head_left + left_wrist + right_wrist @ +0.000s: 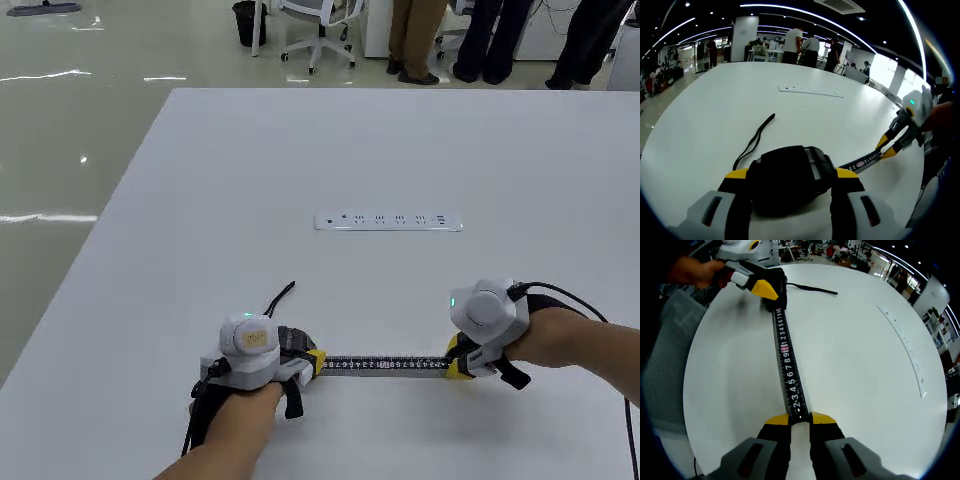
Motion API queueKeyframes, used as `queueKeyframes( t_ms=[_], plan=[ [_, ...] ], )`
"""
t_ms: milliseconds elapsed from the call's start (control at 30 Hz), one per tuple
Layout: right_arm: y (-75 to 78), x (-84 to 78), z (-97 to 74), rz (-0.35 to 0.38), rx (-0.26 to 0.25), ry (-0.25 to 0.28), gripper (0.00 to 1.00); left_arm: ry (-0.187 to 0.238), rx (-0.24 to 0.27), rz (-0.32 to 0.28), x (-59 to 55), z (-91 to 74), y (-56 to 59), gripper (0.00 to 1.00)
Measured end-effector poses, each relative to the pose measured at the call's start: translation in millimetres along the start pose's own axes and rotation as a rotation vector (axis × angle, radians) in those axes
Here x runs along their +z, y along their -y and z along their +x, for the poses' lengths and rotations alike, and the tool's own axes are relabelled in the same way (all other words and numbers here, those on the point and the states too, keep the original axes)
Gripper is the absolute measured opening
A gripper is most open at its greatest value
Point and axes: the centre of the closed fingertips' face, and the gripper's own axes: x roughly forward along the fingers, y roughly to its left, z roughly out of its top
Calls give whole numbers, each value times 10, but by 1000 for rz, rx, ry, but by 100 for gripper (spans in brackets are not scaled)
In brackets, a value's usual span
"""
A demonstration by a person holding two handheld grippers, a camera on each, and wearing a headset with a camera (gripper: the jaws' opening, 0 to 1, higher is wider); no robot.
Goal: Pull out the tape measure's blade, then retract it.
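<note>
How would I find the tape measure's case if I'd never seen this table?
Look at the near edge of the white table. A numbered blade runs from the right tongs to the left tongs. The case is the black lump the left tongs clamp, trailing a thin black strap.

1. The blade [385,364] runs low over the table [450,150] from the tape measure [790,177] clamped in my left gripper [305,355] to my right gripper [456,360], which pinches its tip. It bars the gap between them.
2. The strap [280,298] lies just beyond my left gripper.
3. The power strip [388,221] lies flat farther out, with bare table before it and to both sides.
4. A chair [320,20] and people [415,40] stand past the far edge.
</note>
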Motion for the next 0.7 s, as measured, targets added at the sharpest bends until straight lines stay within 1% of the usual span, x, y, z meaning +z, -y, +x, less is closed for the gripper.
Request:
queueKeyframes(
  t_ms=[367, 500, 700],
  plan=[
    [-38, 67, 11, 4, 0, 1, 13, -1, -2, 2, 0, 2, 0, 60],
    [-24, 76, 38, 5, 1, 0, 13, -1, -2, 2, -1, 4, 1, 60],
    [-47, 131, 45, 5, 3, 3, 13, -5, -5, 4, -6, 0, 5, 60]
  ],
)
